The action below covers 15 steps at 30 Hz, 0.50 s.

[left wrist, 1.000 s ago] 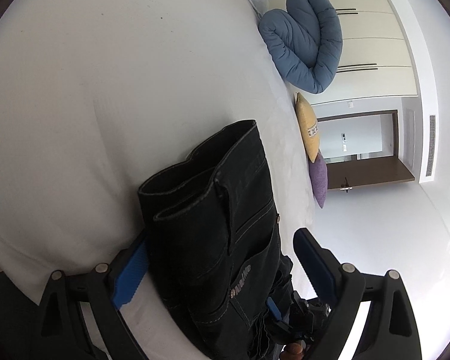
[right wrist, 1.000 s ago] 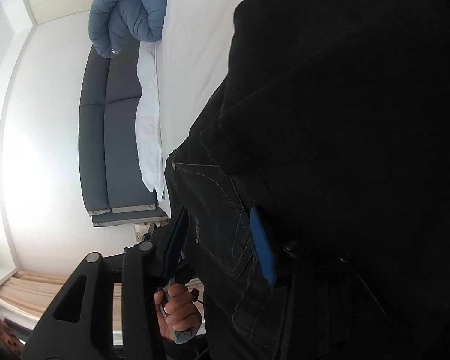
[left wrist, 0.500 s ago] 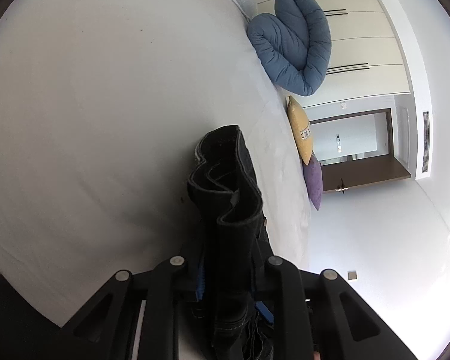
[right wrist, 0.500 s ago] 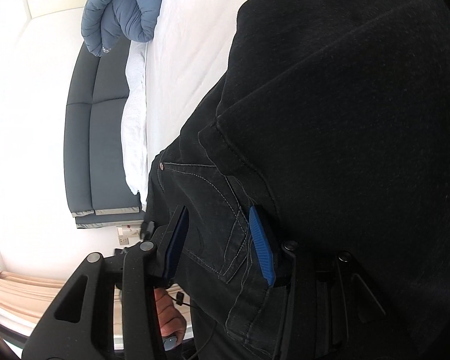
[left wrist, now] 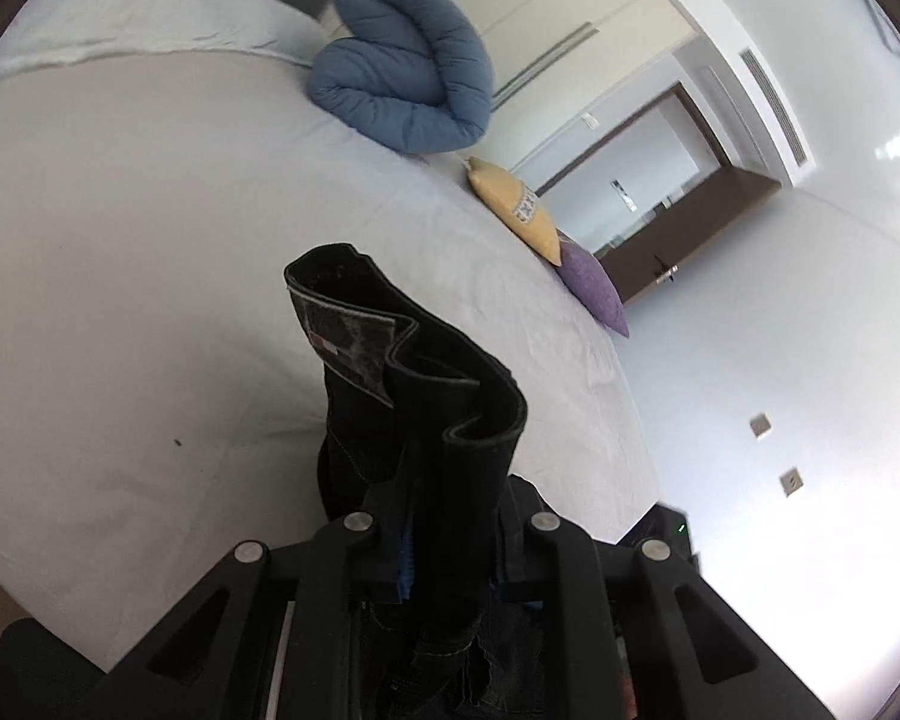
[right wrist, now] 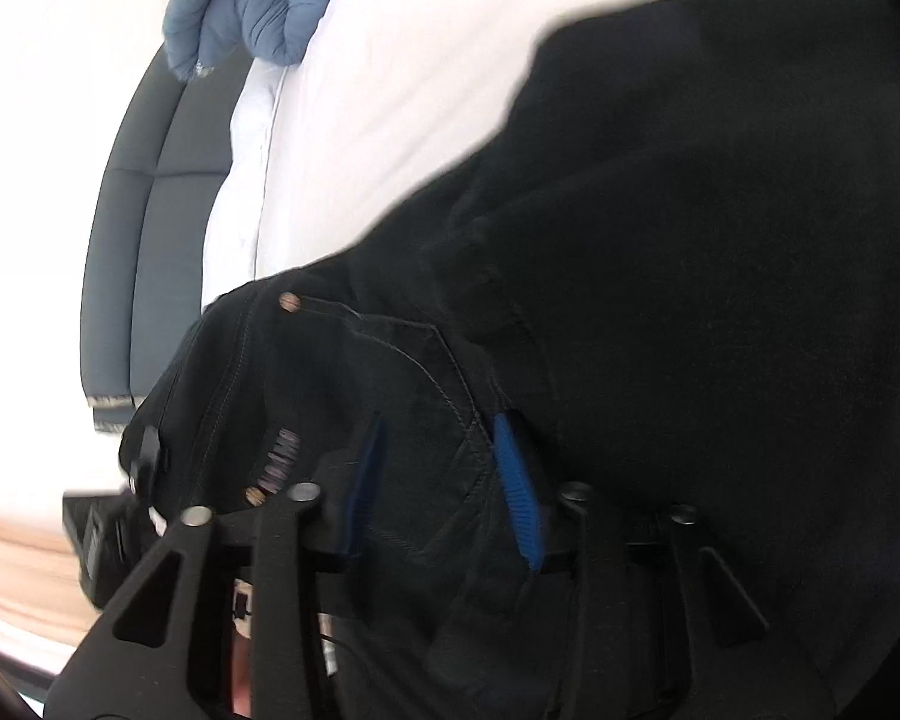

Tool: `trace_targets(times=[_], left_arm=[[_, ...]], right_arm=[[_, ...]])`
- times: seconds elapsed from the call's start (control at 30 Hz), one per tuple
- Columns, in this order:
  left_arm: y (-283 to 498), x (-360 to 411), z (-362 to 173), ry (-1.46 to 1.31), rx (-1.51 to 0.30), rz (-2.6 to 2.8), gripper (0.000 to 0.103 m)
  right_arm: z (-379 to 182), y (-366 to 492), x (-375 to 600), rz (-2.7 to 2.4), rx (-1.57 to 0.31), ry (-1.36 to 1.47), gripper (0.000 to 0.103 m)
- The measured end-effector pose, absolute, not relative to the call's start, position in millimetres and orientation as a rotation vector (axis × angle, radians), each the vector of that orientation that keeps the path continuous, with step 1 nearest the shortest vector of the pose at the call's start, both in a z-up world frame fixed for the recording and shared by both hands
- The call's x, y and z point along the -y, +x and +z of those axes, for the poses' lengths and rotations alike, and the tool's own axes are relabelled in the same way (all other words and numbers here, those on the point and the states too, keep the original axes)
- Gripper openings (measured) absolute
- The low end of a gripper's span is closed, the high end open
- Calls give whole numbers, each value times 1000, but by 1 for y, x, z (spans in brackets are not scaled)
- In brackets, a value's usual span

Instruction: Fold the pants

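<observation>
On the left wrist view, the white-sheeted bed (left wrist: 150,252) fills the left and middle of the frame. The left tongs (left wrist: 450,546) are clamped together on a bunched fold of the black denim pants (left wrist: 414,396), whose waistband stands up out of the tongs above the sheet, a grey woven label showing on its inner face. Beyond the pants, near the far edge of the bed, lies a rolled blue quilted duvet (left wrist: 402,72). To its right a yellow cushion (left wrist: 516,210) and a purple cushion (left wrist: 594,288) lie touching each other along the bed's edge, and past them a dark brown wooden door (left wrist: 690,228) stands in the white wall.

On the right wrist view, a dark grey padded headboard (right wrist: 144,228) runs down the left side, with the blue duvet (right wrist: 240,6) at the top beside it and the white bed (right wrist: 390,90) to its right. The black pants (right wrist: 690,300) cover the whole right and lower part of the frame, their pocket stitching and a copper rivet (right wrist: 289,302) visible near the middle. The right tongs (right wrist: 444,492) are pinched on the pocket area of the pants, denim bunched between the two blue pads (right wrist: 519,495), which stay a little apart around the thick fabric. This view is slightly blurred.
</observation>
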<state>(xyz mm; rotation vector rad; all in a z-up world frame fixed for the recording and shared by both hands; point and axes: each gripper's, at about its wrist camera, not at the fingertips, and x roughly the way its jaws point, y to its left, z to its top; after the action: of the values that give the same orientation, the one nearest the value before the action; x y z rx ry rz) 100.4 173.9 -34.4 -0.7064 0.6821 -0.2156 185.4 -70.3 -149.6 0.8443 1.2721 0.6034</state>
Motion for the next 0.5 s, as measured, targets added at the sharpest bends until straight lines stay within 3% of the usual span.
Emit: trace_targets(times=[0.1,0.17,0.23,0.5], left_arm=[[97,-134,-23,-592,-690,-268,19],[96,-107,-20,-521,-704,-297,19],[92,-83,-19,-452,-717,-314,19],[77,-16,-21,-208,-748,-335,19]], right_arm=[[-95,192,74,648,-1187,759,63],[-62,193,75,705,-1141,739,66],[-30,191,77,718,-1100,678,79],[5,181,38,739,-1155,343,81]])
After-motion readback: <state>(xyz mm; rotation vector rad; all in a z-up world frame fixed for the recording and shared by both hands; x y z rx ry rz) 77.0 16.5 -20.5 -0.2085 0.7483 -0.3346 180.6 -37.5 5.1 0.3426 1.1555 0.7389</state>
